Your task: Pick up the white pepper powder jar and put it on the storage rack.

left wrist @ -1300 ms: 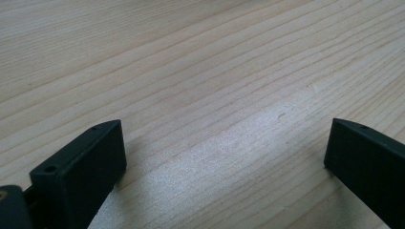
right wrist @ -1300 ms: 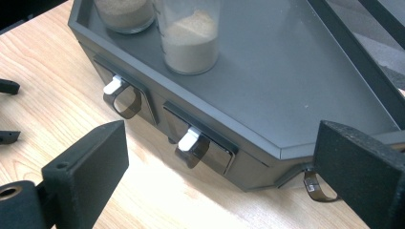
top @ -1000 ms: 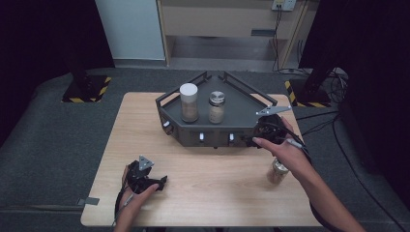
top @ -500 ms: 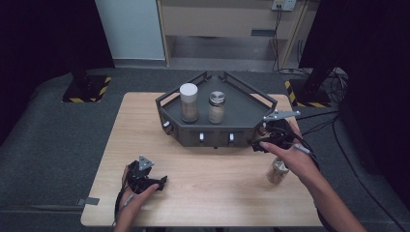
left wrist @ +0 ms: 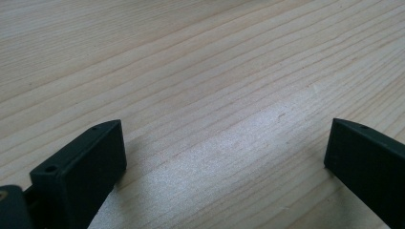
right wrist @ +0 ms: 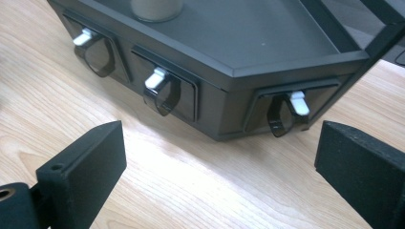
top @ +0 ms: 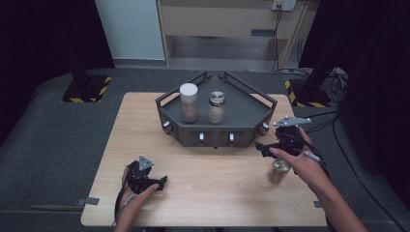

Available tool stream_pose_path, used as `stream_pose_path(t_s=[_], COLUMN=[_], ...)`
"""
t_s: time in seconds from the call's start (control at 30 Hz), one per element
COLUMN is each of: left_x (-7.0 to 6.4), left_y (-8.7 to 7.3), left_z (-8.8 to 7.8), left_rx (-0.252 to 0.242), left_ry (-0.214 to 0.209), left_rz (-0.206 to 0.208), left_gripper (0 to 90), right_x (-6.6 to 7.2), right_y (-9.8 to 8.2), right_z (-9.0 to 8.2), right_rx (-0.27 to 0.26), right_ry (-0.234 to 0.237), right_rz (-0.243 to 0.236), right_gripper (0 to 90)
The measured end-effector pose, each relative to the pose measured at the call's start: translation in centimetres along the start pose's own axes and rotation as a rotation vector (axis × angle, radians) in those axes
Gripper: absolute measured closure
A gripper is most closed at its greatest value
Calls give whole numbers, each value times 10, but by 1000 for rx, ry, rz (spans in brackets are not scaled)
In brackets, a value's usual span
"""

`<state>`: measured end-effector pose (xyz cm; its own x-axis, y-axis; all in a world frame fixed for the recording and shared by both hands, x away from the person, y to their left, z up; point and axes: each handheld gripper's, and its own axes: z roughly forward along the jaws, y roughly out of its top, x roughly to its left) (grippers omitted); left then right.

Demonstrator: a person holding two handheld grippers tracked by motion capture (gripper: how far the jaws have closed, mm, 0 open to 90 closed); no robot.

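A dark angular rack (top: 241, 113) stands at the table's far middle, holding a white-capped jar (top: 189, 102) and a silver-capped jar (top: 216, 107). A third small jar (top: 279, 171) stands on the wood at the right, just under the person's right hand. My right gripper (top: 265, 147) hovers open beside the rack's right front corner, its jaws wide apart and facing the rack's front (right wrist: 210, 62) with its white-tipped latches (right wrist: 156, 78). My left gripper (top: 157, 182) rests open low over bare wood (left wrist: 215, 95) near the front left, with nothing between its jaws.
The wooden table (top: 145, 125) has open room across its left half and front middle. Dark floor matting surrounds it. Black stands with yellow-striped bases (top: 87, 89) sit at the back left and back right, and a cabinet stands behind.
My right gripper has moved rightward and a little toward the front, away from the rack's front, leaving the small jar standing by the hand. The left gripper has stayed put.
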<state>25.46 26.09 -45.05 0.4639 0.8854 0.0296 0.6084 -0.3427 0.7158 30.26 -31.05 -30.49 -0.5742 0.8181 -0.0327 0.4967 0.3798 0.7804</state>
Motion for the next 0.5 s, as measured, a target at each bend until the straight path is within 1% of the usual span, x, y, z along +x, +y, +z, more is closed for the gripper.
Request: stream_pose_path(t_s=[0.37, 0.5], left_x=[0, 0], left_y=[0, 0], left_z=[0, 0], left_rx=[0, 0], left_ry=[0, 0], left_rz=[0, 0], left_gripper=[0, 0], right_x=[-3, -4], right_y=[-13, -17], right_z=[-3, -6], right_rx=[9, 9], right_ry=[-5, -13], right_rz=[11, 14], right_gripper=[34, 34])
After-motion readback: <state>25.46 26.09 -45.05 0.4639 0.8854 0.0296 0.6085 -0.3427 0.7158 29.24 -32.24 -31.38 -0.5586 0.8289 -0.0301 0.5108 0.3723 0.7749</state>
